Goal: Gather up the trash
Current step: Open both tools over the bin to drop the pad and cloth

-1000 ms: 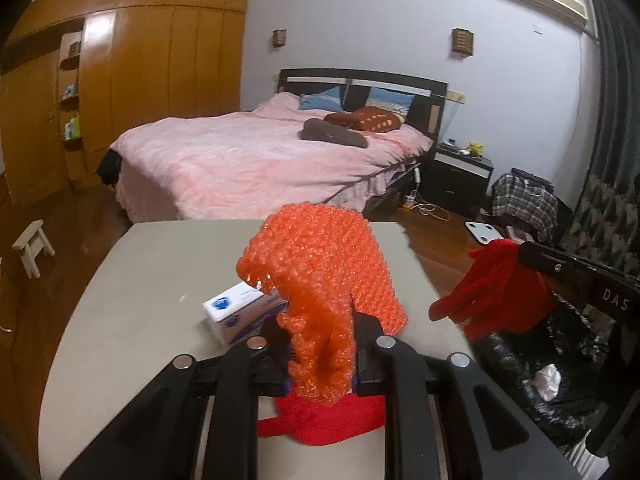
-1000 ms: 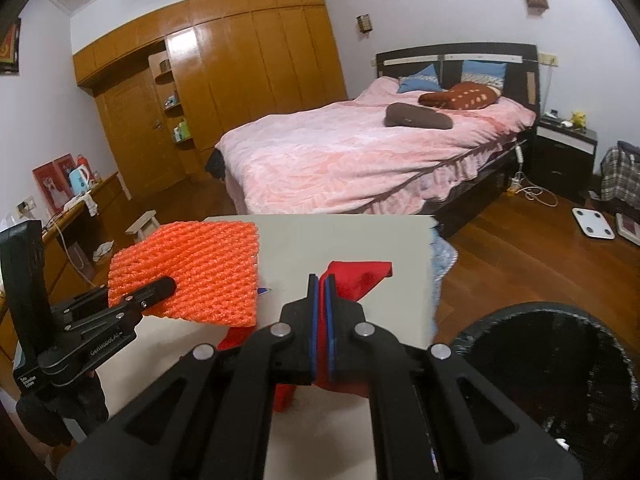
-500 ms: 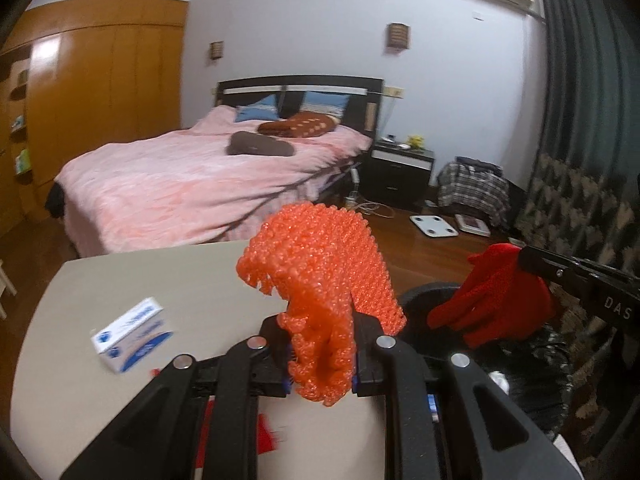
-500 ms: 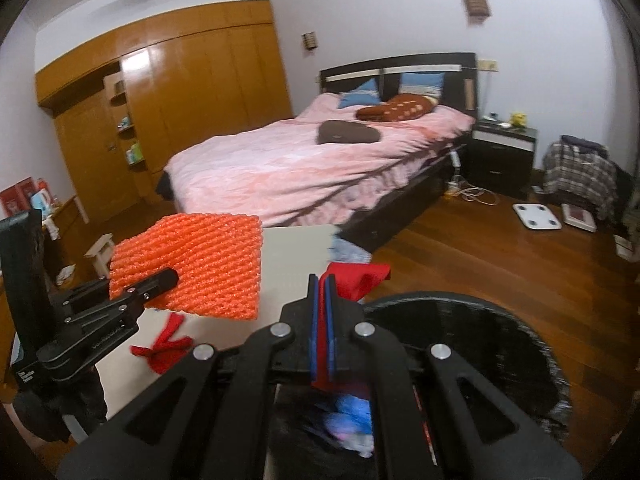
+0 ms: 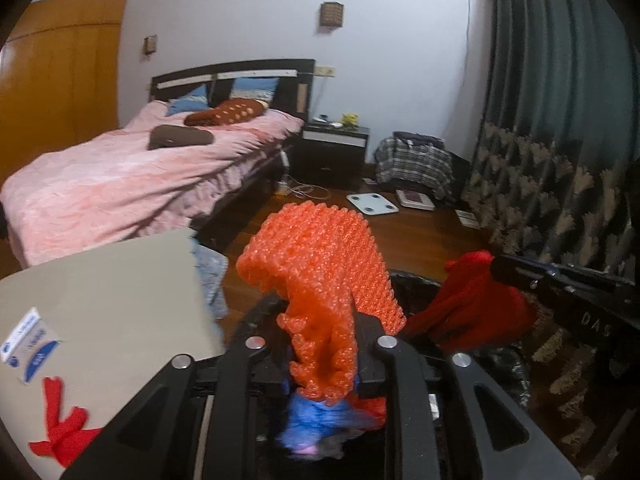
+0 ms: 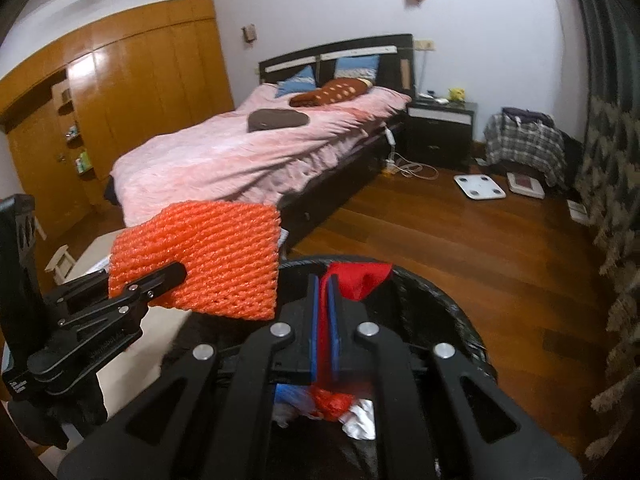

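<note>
My left gripper [image 5: 322, 320] holds an orange foam net [image 5: 316, 264] upright between its fingers. Its jaws are opening, and the net still stands between them. It hangs over the near rim of a black lined trash bin [image 5: 416, 284]. To its right, my right gripper [image 6: 323, 280] pinches a red scrap [image 6: 360, 276] between blue pads above the bin [image 6: 452, 308]. Those jaws are parting slightly with the scrap still in them. Blue, red and white trash [image 6: 320, 400] lies inside the bin. The right wrist view shows the foam net [image 6: 208, 256] on the left.
The beige table [image 5: 100, 280] lies to the left, with a white and blue box [image 5: 28, 344] and another red scrap [image 5: 60, 428] on it. Beyond are a pink bed [image 5: 120, 184], a white scale [image 5: 372, 203] on the wooden floor, and a dark curtain [image 5: 560, 120] at the right.
Both grippers swung right from above the table to above the bin, carrying the foam net and the red scrap. The left jaws now stand a little wider around the net.
</note>
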Demonstrator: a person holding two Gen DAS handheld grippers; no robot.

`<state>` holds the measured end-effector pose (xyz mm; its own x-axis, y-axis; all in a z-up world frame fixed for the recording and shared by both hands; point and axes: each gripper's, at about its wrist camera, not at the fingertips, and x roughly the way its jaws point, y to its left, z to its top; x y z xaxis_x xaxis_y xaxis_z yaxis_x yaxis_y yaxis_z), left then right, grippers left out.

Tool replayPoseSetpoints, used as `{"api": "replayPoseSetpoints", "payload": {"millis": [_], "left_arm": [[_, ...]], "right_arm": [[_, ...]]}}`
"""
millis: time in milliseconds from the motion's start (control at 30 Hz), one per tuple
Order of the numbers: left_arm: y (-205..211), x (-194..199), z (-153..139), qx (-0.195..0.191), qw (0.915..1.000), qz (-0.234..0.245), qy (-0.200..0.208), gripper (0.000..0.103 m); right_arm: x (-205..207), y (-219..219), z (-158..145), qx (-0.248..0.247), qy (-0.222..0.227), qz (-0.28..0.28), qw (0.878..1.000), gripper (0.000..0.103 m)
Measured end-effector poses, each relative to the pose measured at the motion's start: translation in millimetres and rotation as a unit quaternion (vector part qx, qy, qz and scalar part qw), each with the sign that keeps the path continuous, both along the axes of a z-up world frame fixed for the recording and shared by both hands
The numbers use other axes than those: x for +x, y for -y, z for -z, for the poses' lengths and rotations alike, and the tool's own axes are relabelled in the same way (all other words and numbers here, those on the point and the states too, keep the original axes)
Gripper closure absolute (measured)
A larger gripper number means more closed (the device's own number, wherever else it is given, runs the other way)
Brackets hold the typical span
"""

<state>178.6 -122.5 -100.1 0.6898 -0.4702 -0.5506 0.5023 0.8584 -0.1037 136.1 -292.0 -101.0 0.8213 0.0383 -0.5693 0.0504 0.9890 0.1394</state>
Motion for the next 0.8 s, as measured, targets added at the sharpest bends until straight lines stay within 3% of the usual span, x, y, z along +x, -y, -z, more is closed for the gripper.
{"api": "replayPoseSetpoints", "payload": {"millis": [67, 233, 367, 400, 467, 800], "left_arm": [[3.4, 0.2, 3.4, -0.002, 0.9999, 0.003, -0.009, 0.051], [1.7, -0.7, 7.1, -0.004, 0.9997, 0.010, -0.020, 0.037], [-8.3, -2.8, 2.8, 0.002, 0.9999, -0.008, -0.013, 0.014], [-12.9, -3.8, 0.9, 0.000, 0.9999, -0.012, -0.009, 0.014], [-21.0, -5.2, -3.6, -0.005, 0.9998, -0.019, -0.007, 0.013], [-66.5, -14.0, -32.5, -0.008, 0.9977, -0.059, 0.032, 0.008]], "right_arm": [[0.5, 6.1, 4.5, 0.000, -0.004, 0.008, 1.000, 0.093], [-7.2, 16.2, 8.5, -0.001, 0.003, 0.025, 1.000, 0.068], [-13.5, 16.8, 8.1, -0.009, 0.013, 0.036, 0.999, 0.027], [-15.5, 15.5, 7.3, -0.013, 0.017, 0.038, 0.999, 0.018], [-18.5, 11.8, 5.1, -0.021, 0.023, 0.039, 0.999, 0.012], [-18.0, -14.9, -15.7, -0.014, 0.048, 0.014, 0.999, 0.009]]}}
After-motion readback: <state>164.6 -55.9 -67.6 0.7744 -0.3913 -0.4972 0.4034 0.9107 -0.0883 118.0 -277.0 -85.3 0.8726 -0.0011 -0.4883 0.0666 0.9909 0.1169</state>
